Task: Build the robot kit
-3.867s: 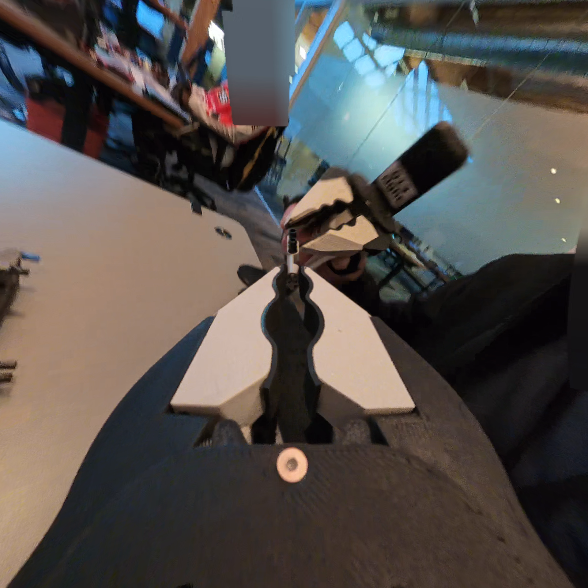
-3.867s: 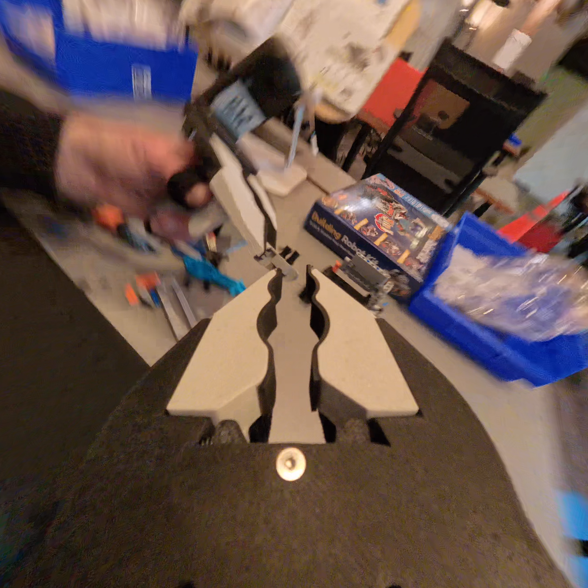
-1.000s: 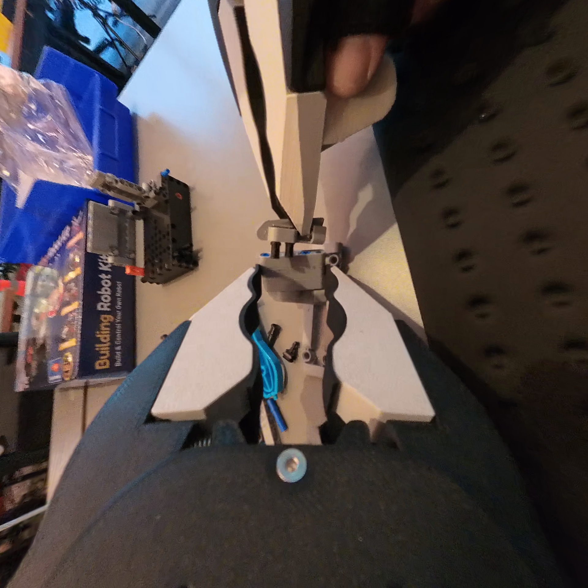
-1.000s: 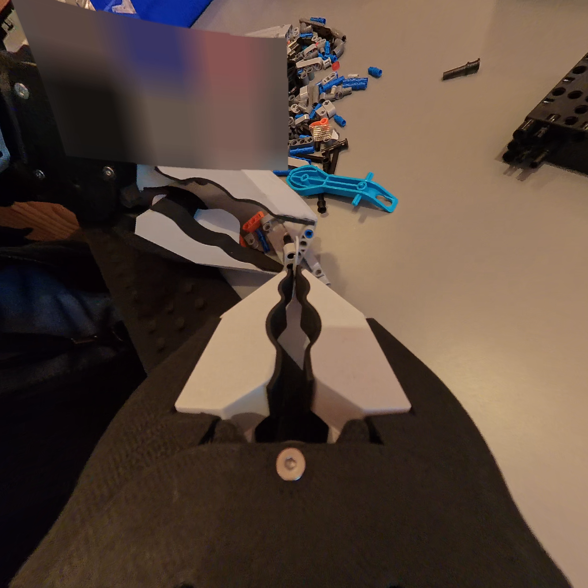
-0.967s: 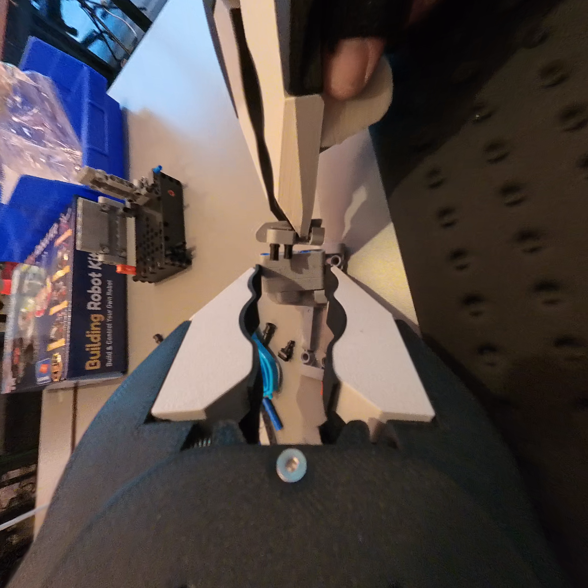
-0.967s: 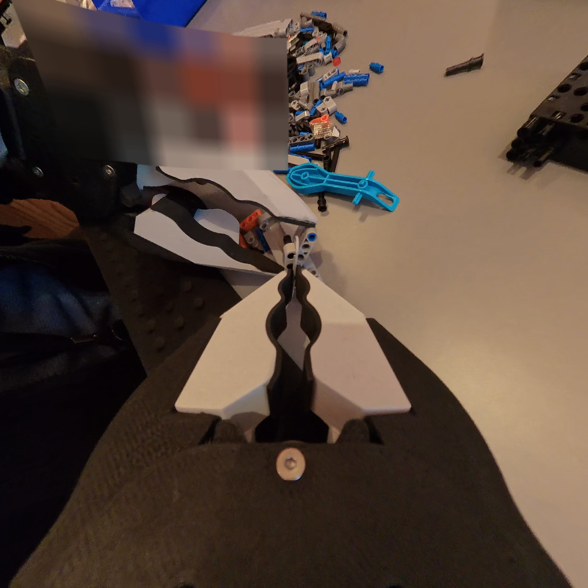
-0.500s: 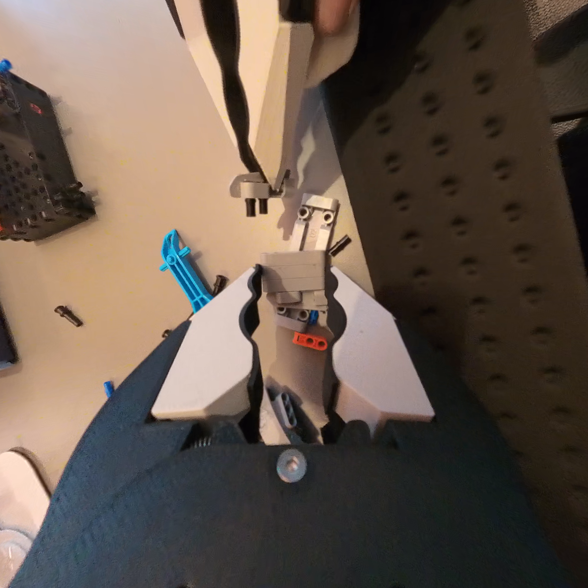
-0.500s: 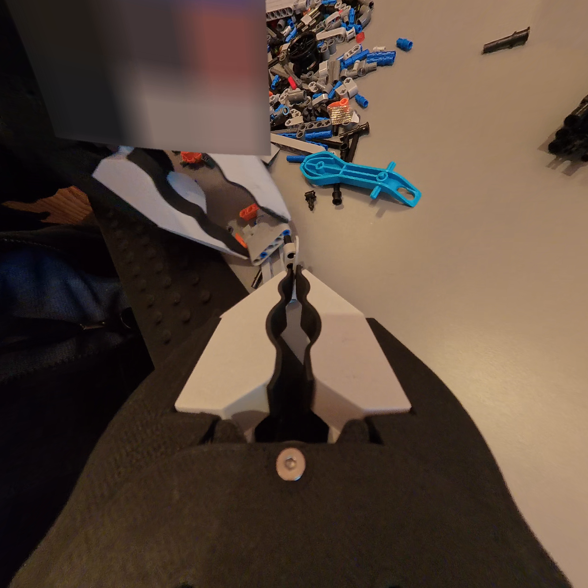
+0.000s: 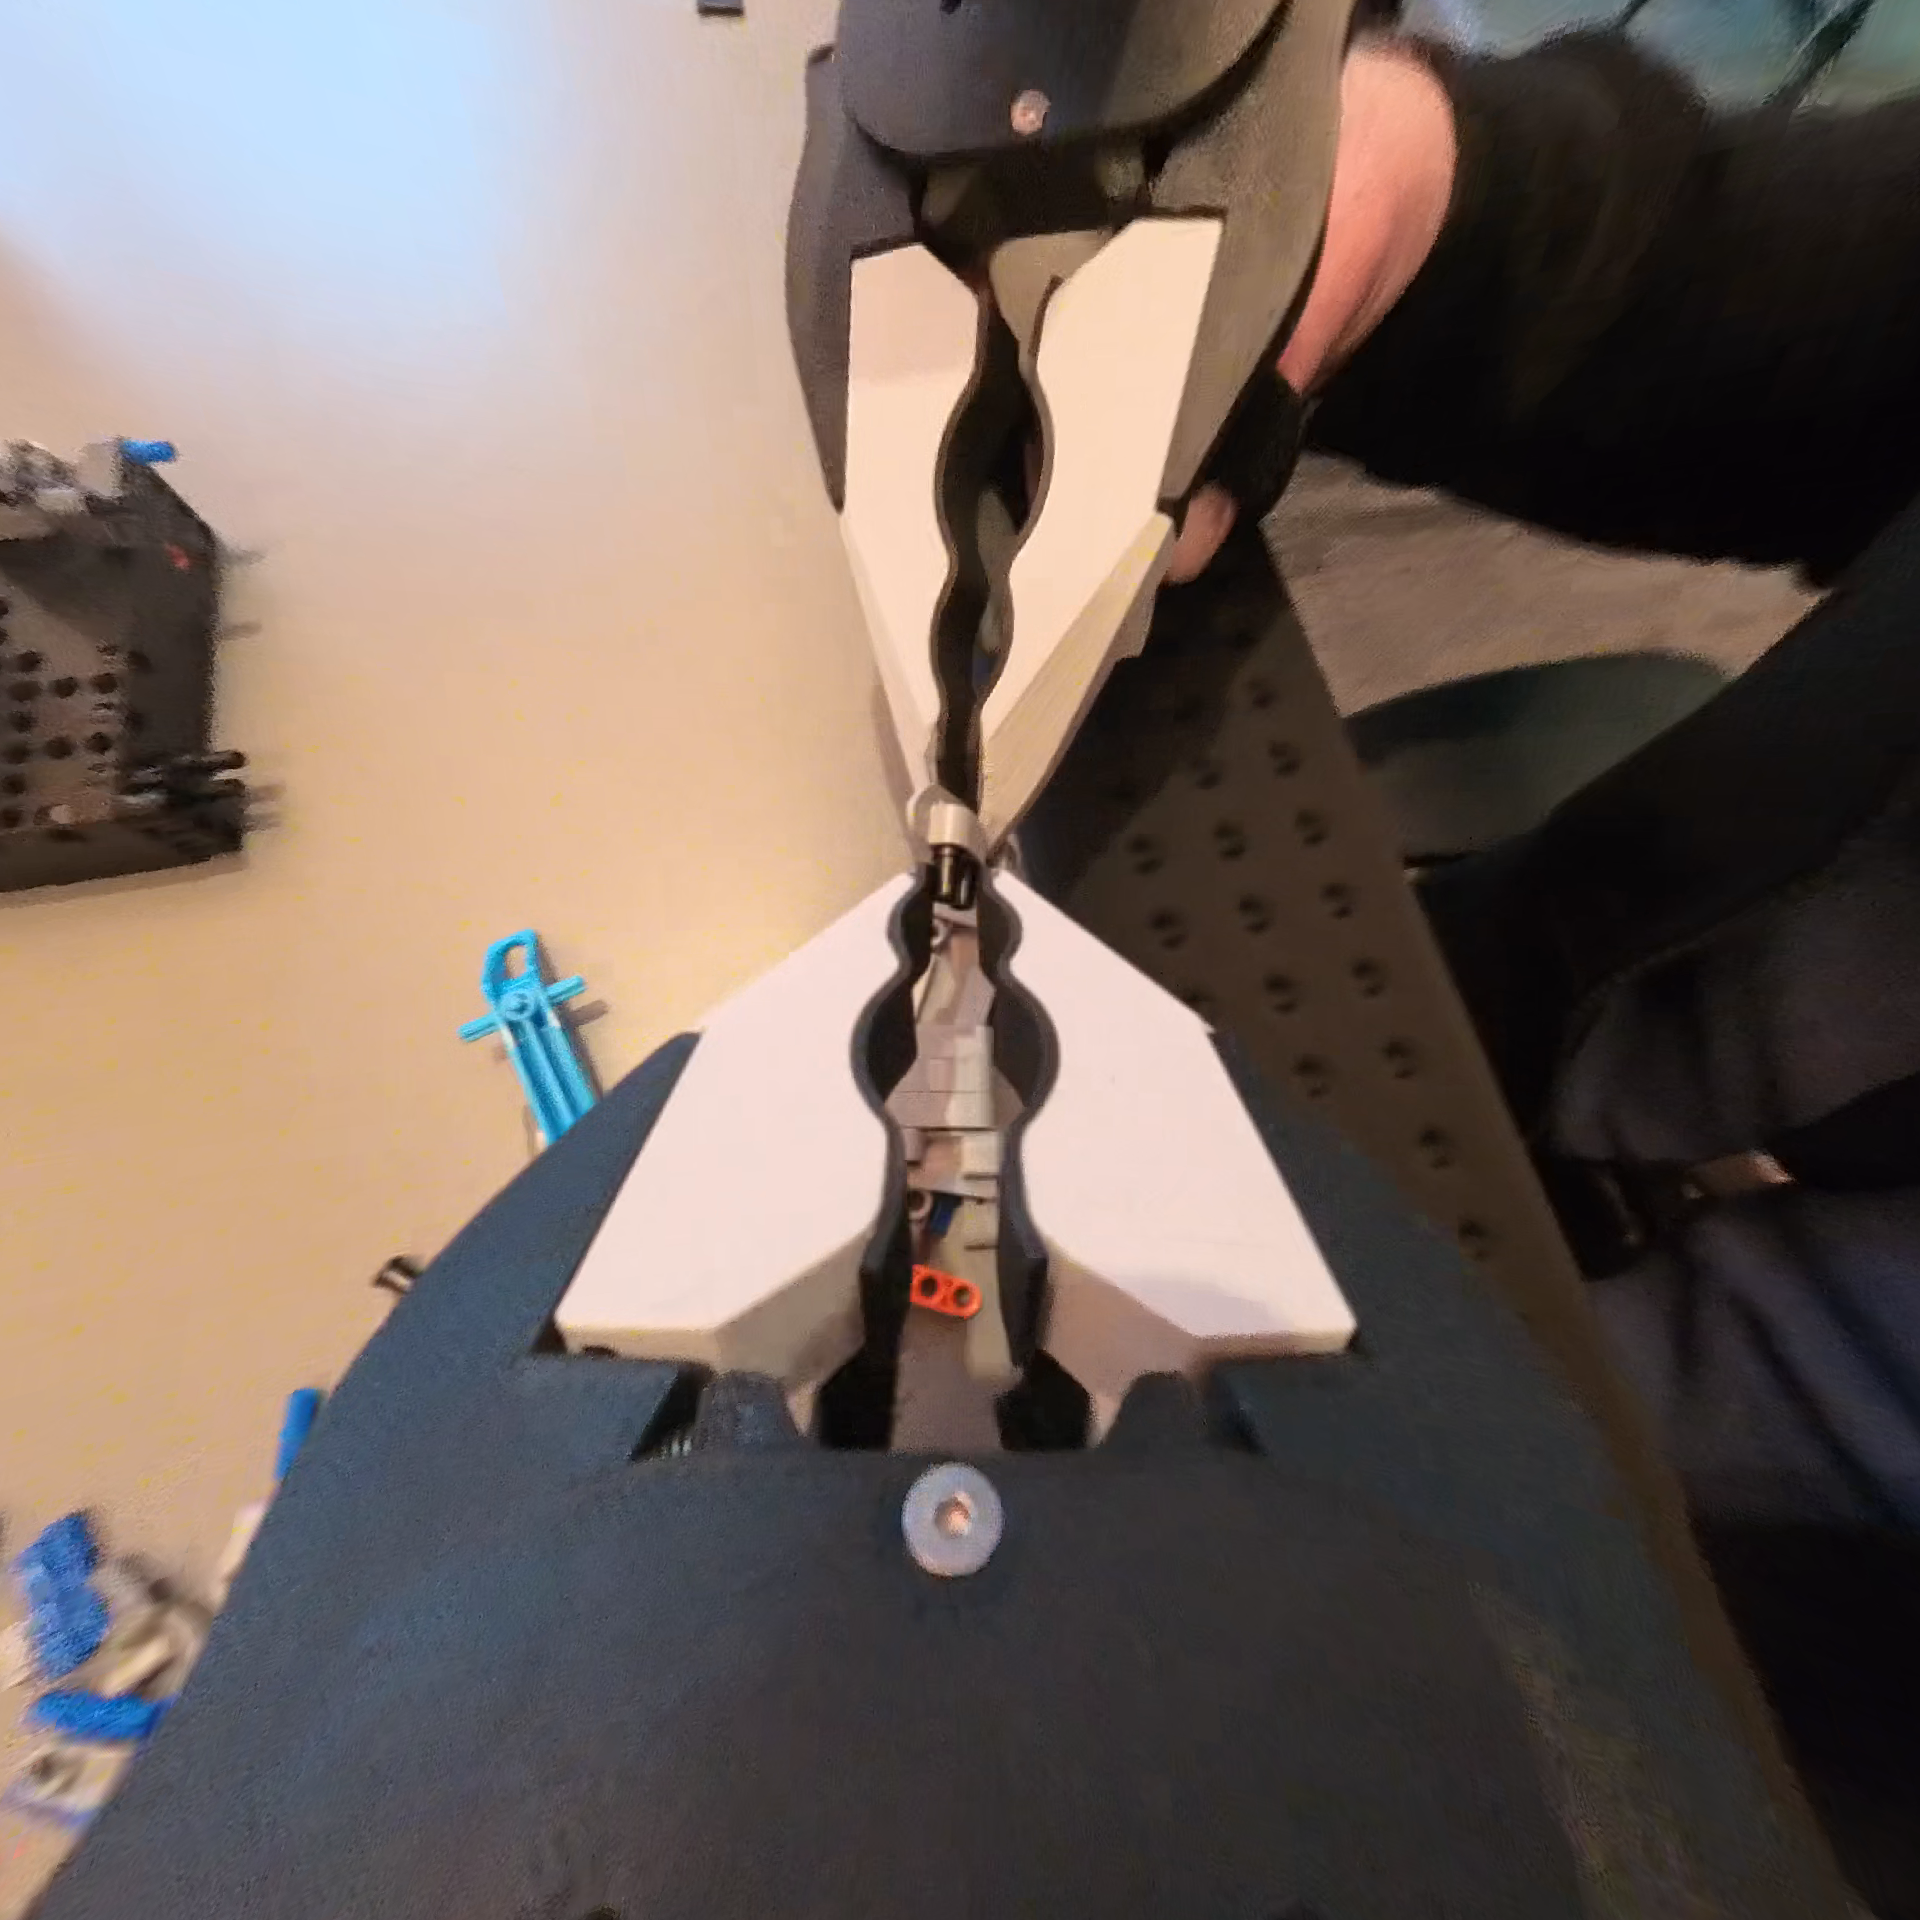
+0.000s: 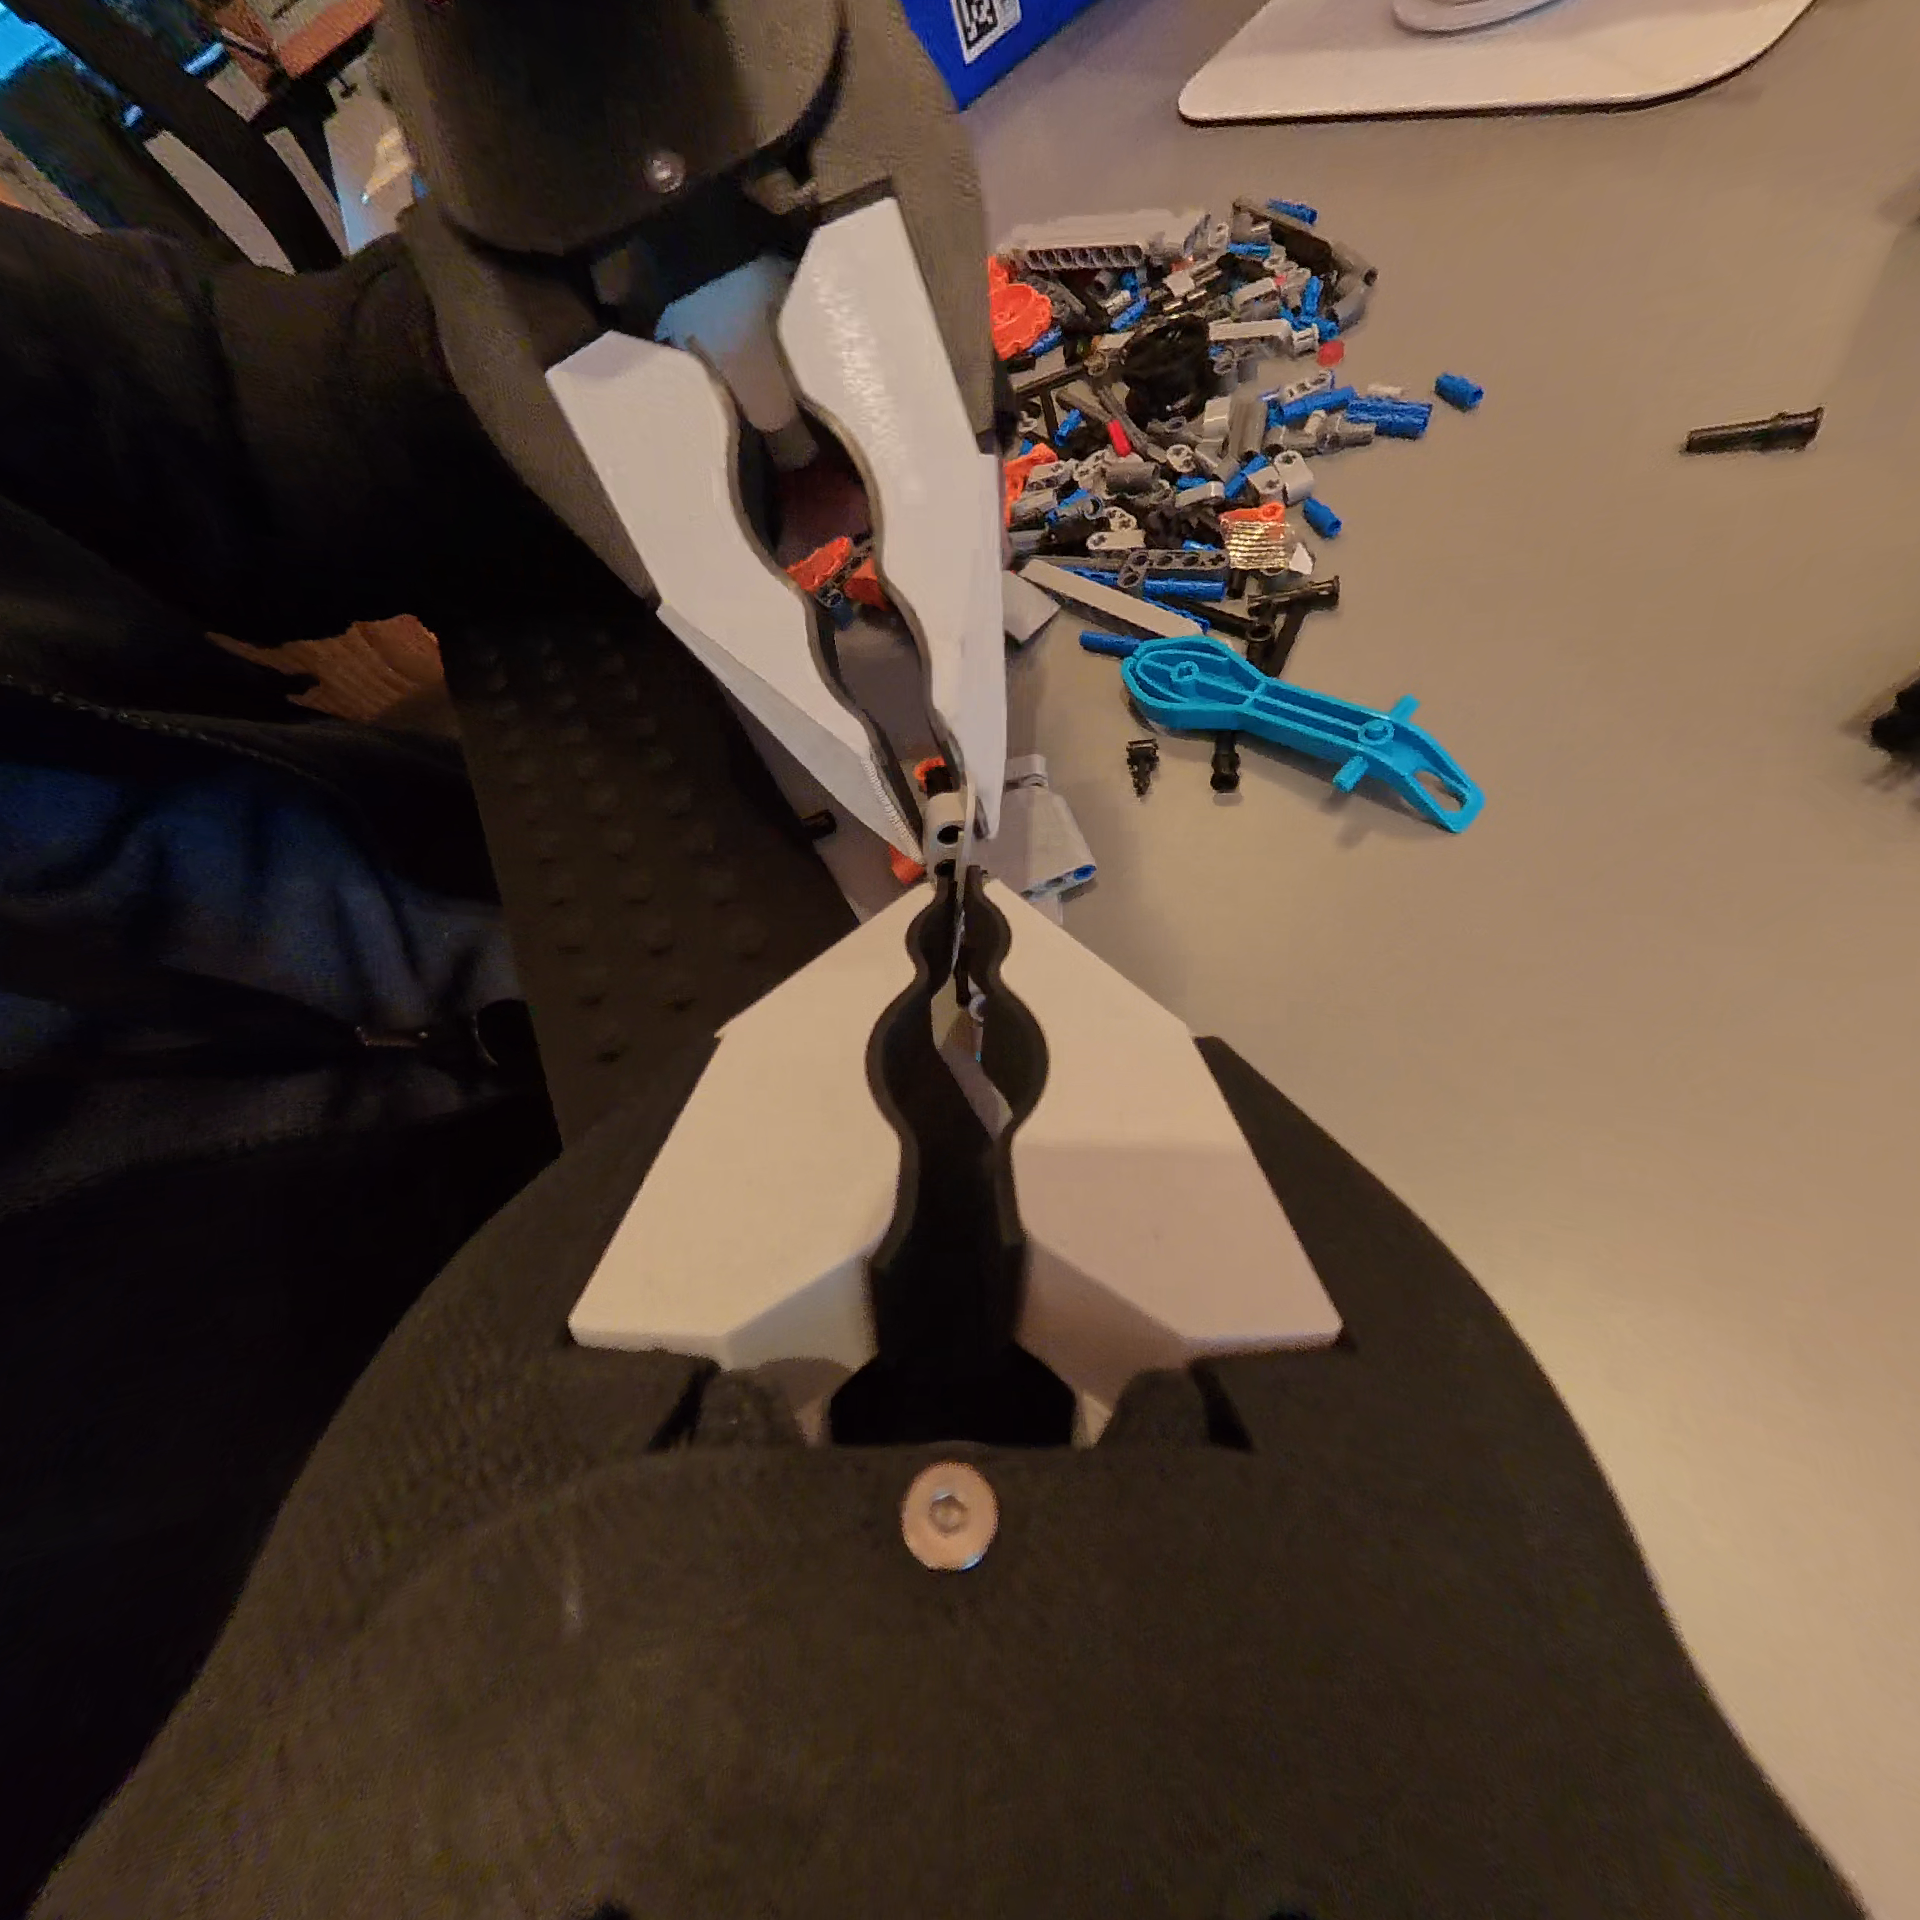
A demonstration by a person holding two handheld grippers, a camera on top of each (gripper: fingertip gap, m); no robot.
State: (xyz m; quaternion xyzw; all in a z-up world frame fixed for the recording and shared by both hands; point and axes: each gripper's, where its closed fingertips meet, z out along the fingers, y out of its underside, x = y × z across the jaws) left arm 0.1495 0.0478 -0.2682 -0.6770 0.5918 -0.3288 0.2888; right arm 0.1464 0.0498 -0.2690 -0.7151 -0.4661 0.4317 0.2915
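My right gripper [image 10: 956, 899] is shut on a small light-grey connector [image 10: 945, 831] with black pins. In the left wrist view it [image 9: 951, 805] comes down from above with the connector [image 9: 940, 828], pins pointing at me. My left gripper [image 9: 954, 894] meets it tip to tip, its jaws almost shut around the black pins. In the right wrist view the left gripper [image 10: 943, 821] closes on the same connector. A grey block assembly with blue pins [image 10: 1044, 842] lies on the table just below the tips. It shows through my left jaws [image 9: 945, 1091], with a small red piece [image 9: 945, 1290].
A blue plastic tool [image 10: 1299, 727] and a pile of small grey, blue, black and orange parts [image 10: 1195, 416] lie on the grey table. A black perforated block [image 9: 94, 675] sits at the left. A dark dotted surface [image 9: 1247, 883] borders the table edge. A white mat [image 10: 1455, 62] lies at the back. My left and right fingertips are right by each other. The left tips stand about 9 cm off the small red piece [image 9: 945, 1290].
My left jaws have narrowed from wide around the grey block to almost shut, and the block now lies on the table. The right gripper has swung round to face mine, bringing the connector's pins to my tips.
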